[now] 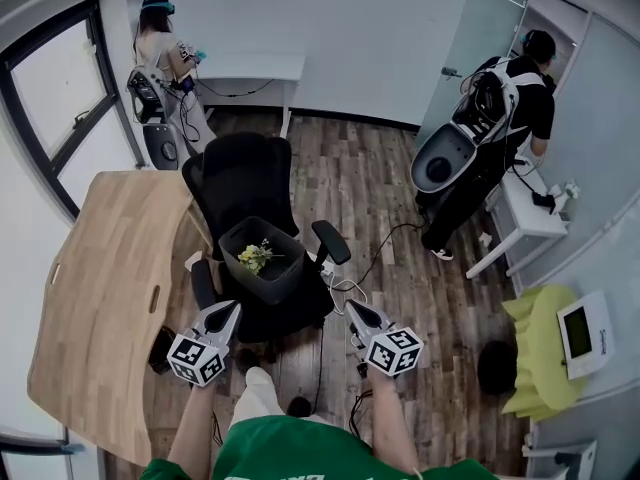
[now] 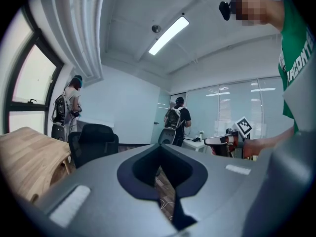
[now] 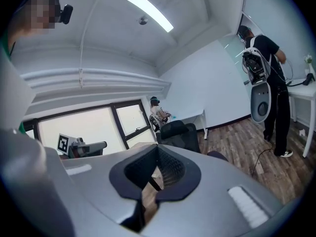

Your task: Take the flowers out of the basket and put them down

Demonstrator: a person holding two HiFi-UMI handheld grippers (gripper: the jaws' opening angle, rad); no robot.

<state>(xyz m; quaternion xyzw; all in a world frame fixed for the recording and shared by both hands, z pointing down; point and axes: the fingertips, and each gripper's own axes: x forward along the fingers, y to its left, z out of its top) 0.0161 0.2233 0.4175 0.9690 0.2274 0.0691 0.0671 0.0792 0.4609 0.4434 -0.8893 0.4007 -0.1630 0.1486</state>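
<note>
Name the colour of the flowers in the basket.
Pale yellow flowers with green leaves, in a dark basket; the head view shows them best.

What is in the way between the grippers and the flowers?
Only the basket's near wall; the flowers lie inside it, on the chair. Its top is open to the left gripper and right gripper.

Illumination is bright and even. A ceiling light strip (image 2: 169, 35) supplies it from above. Daylight enters at the window (image 2: 30, 85) on the left, which is blown out to white. Shadows on the wood floor (image 1: 372, 173) are soft. All views bow straight lines toward the edges, with black corners. The left gripper (image 2: 160, 149) and right gripper (image 3: 158, 148) bodies, nearest the lens, are out of focus.
</note>
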